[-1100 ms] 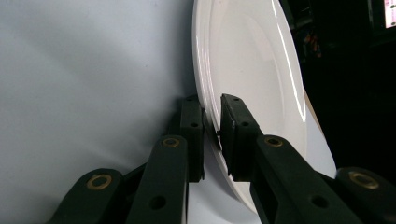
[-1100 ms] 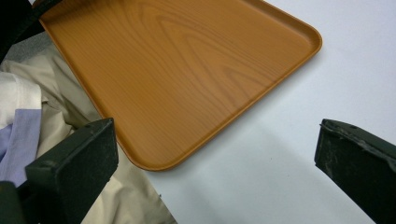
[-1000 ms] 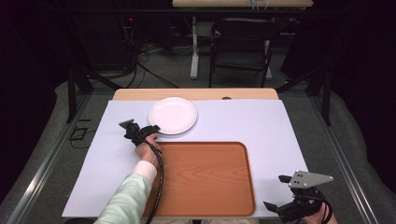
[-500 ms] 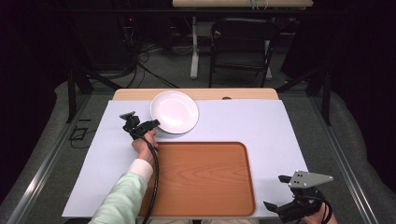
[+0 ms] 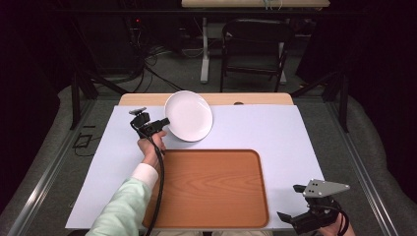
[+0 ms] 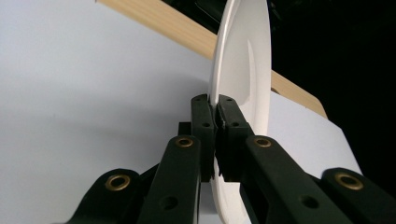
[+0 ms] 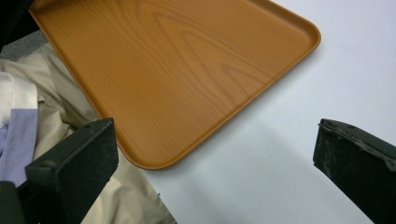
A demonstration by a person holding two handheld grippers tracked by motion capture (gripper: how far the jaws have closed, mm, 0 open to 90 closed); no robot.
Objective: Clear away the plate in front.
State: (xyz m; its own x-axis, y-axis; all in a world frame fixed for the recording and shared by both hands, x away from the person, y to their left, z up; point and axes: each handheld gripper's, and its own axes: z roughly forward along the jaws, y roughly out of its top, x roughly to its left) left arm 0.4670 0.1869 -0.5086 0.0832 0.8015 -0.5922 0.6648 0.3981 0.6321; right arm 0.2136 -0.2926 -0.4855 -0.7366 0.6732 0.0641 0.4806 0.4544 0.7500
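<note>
There is one white plate (image 5: 189, 116), one brown tray (image 5: 209, 188) and two grippers; the counter (image 5: 275, 129) has one big white sheet over it, and a strip of light wood shows at the far edge. The left gripper (image 5: 162, 122) is clenched on the rim of the plate, as the left gripper view shows, with one black jaw on each side of the thin white edge (image 6: 215, 100); the plate (image 6: 243, 70) is tipped up on its side and lifted off the counter, near the far edge, just past the far left corner of the tray. One hand (image 5: 151, 146) in a pale green sleeve holds that gripper, and one black cable hangs down from it over the tray's left side. The tray (image 7: 173, 74) lies flat in the middle of the near side; nothing is on it. The right gripper (image 5: 307, 220) is at the near right corner of the counter, just beside the tray; its two jaws are wide apart and hold nothing. One dark chair (image 5: 253, 46) stands on the floor behind the counter.
</note>
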